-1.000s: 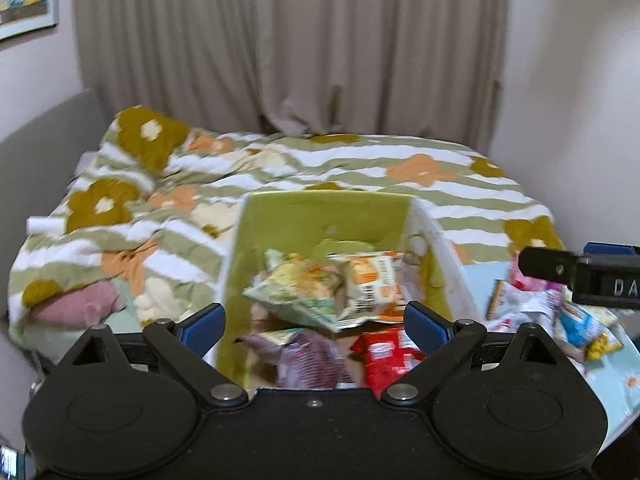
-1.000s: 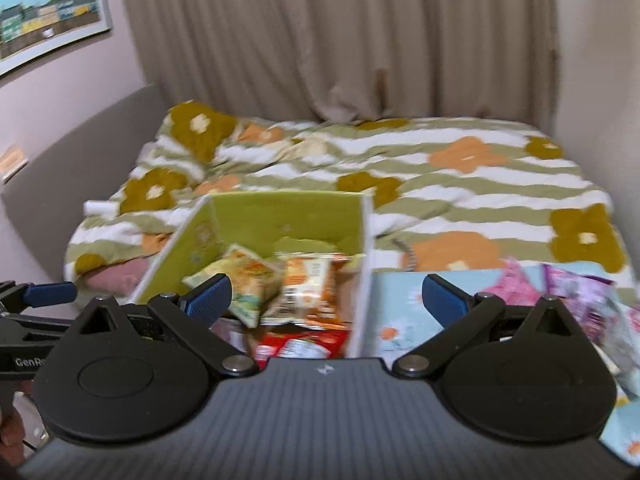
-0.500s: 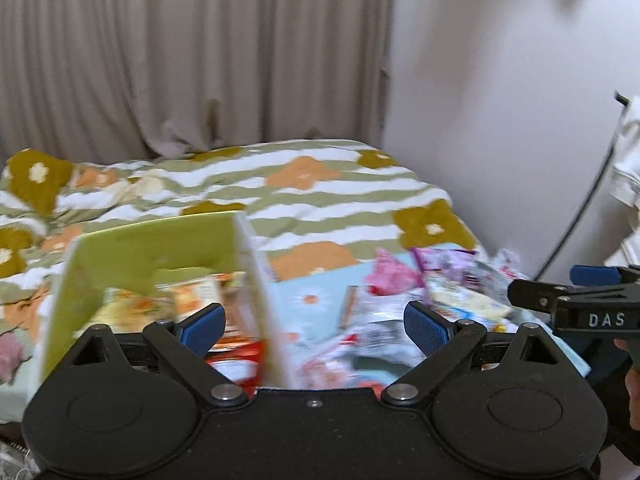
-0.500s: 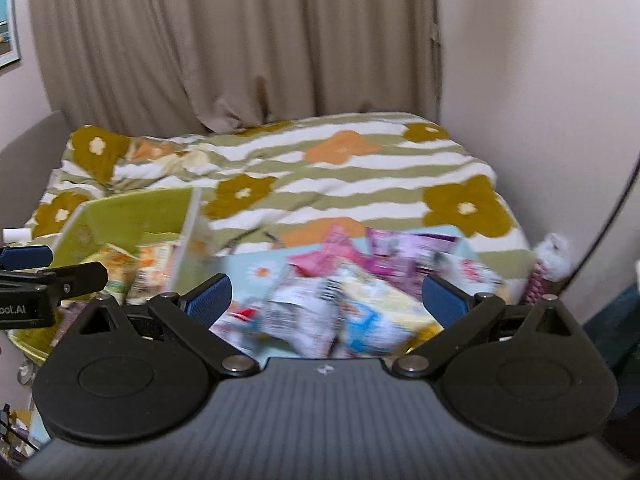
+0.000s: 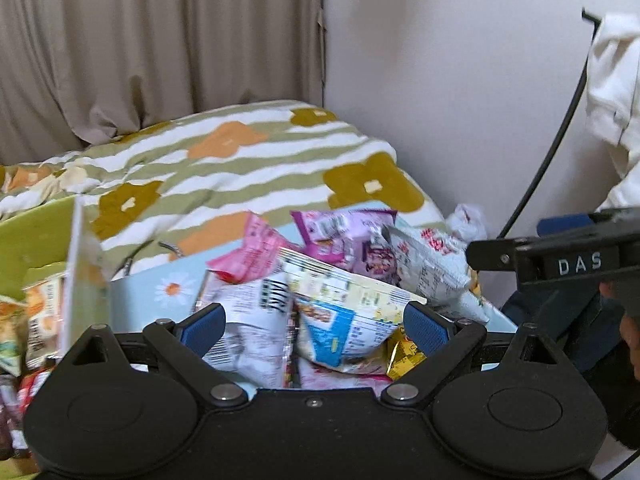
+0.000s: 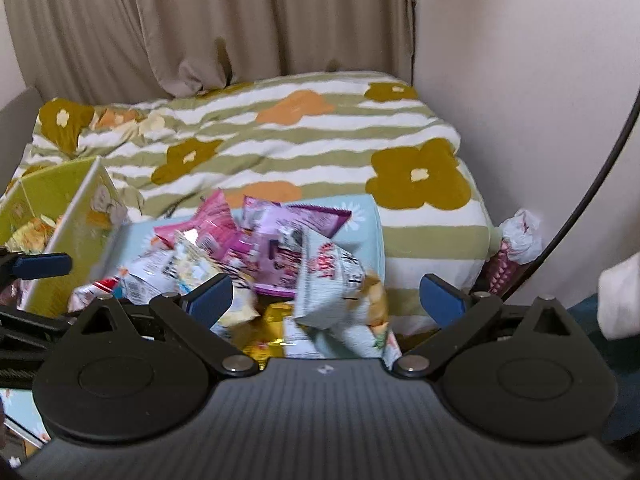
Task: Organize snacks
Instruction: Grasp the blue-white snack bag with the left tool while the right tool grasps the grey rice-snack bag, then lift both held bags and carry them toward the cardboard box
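While box point(image 5: 36, 236) holds few packets, big pile point(image 5: 320, 292) waits on bed point(image 6: 280, 132); left gripper point(image 5: 314, 326), right gripper point(image 6: 326, 296) jaws wide, empty; sorting early

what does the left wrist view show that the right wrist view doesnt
Only the left wrist view shows the right gripper from the side, marked DAS, and the orange-and-white packet inside the green box. Only the right wrist view shows the left gripper's blue pad and the quilt's far-left flower. Both share the snack pile on the blue daisy cloth, the curtain and open jaws.
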`<state>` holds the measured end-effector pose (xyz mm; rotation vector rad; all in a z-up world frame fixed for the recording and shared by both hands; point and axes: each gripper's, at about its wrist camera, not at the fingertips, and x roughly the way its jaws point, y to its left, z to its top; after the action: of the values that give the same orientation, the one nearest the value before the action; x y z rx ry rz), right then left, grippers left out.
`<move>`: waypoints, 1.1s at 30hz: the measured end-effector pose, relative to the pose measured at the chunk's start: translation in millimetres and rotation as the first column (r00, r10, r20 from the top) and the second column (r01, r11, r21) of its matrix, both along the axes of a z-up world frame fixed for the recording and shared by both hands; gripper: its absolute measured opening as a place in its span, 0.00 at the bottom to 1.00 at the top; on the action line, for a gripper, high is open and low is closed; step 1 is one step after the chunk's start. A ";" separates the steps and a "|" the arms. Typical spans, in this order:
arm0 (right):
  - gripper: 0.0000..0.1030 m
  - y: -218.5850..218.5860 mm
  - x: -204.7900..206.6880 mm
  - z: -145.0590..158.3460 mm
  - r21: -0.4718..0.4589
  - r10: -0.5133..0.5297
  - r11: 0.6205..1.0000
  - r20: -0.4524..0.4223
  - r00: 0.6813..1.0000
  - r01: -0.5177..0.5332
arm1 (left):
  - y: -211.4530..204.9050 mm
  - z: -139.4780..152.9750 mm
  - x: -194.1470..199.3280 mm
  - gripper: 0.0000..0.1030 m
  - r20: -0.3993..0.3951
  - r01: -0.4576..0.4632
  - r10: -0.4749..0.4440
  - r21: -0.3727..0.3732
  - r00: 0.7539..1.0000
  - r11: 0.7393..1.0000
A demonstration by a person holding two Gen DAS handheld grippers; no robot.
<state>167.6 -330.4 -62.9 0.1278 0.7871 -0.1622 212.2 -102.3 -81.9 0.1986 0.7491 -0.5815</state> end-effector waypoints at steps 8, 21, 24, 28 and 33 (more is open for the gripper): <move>1.00 -23.8 35.0 -43.2 0.051 0.068 0.997 -0.045 0.997 -0.065 | -36.8 -44.6 11.9 0.91 0.012 0.038 -0.040 0.090 0.999 0.995; 1.00 -43.1 64.6 -81.9 0.159 0.103 0.983 -0.079 0.992 -0.089 | -58.9 -72.6 22.8 0.60 0.016 0.052 -0.055 0.130 0.998 0.990; 1.00 -45.5 67.7 -84.4 0.172 0.108 0.981 -0.088 0.990 -0.092 | -56.9 -72.5 22.9 0.58 0.010 0.047 -0.049 0.121 0.999 0.991; 1.00 -48.8 70.5 -87.1 0.185 0.113 0.978 -0.096 0.989 -0.094 | -56.4 -70.1 19.6 0.57 0.017 0.035 -0.037 0.122 0.999 0.992; 1.00 -52.4 71.8 -89.9 0.193 0.114 0.977 -0.105 0.988 -0.092 | -55.6 -63.4 10.5 0.57 0.030 0.017 -0.020 0.109 0.999 0.994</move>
<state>239.4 -382.7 -152.8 0.2578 0.9220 0.0040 222.7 -158.0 -145.3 0.3145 0.7504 -0.5548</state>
